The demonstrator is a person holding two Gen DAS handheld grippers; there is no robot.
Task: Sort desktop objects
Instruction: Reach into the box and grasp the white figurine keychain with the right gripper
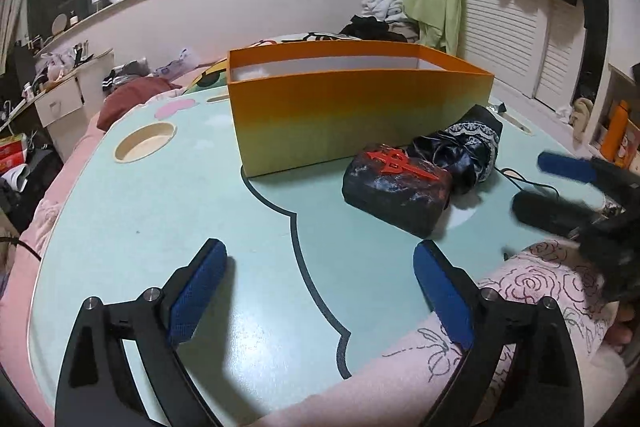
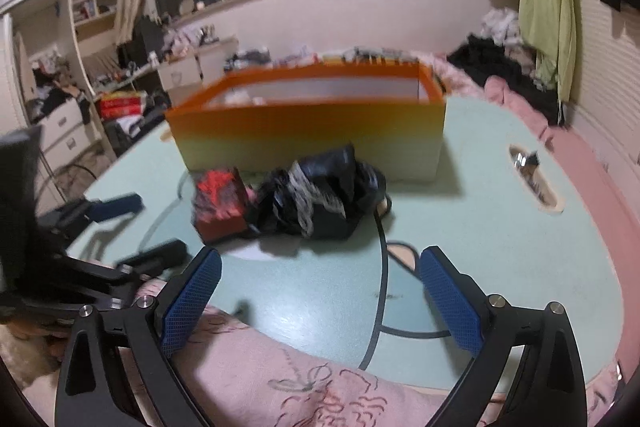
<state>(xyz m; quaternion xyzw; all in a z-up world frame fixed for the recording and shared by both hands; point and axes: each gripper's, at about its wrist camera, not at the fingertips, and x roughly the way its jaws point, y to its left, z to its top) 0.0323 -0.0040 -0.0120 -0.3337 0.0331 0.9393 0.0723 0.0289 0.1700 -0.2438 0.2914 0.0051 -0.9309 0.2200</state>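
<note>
An open orange-to-yellow box [image 1: 352, 115] stands on the pale green table [image 1: 160, 211]. In front of it lie a black box with a red emblem [image 1: 396, 187] and a folded black umbrella with patterned trim [image 1: 464, 147]. My left gripper [image 1: 320, 263] is open and empty above the table's near edge, left of the black box. My right gripper [image 2: 320, 267] is open and empty, near the table's front edge, short of the umbrella [image 2: 324, 195] and black box [image 2: 220, 207]. The orange box [image 2: 312, 135] stands behind them. Each gripper shows blurred in the other's view, right gripper [image 1: 560, 187], left gripper [image 2: 132, 227].
A round cup hole [image 1: 145, 141] is in the table at the left, a slot [image 2: 534, 179] at the right. A black cable [image 1: 528, 183] lies by the umbrella. Pink floral bedding [image 2: 304, 379] lies at the near edge. Cluttered drawers and clothes surround the table.
</note>
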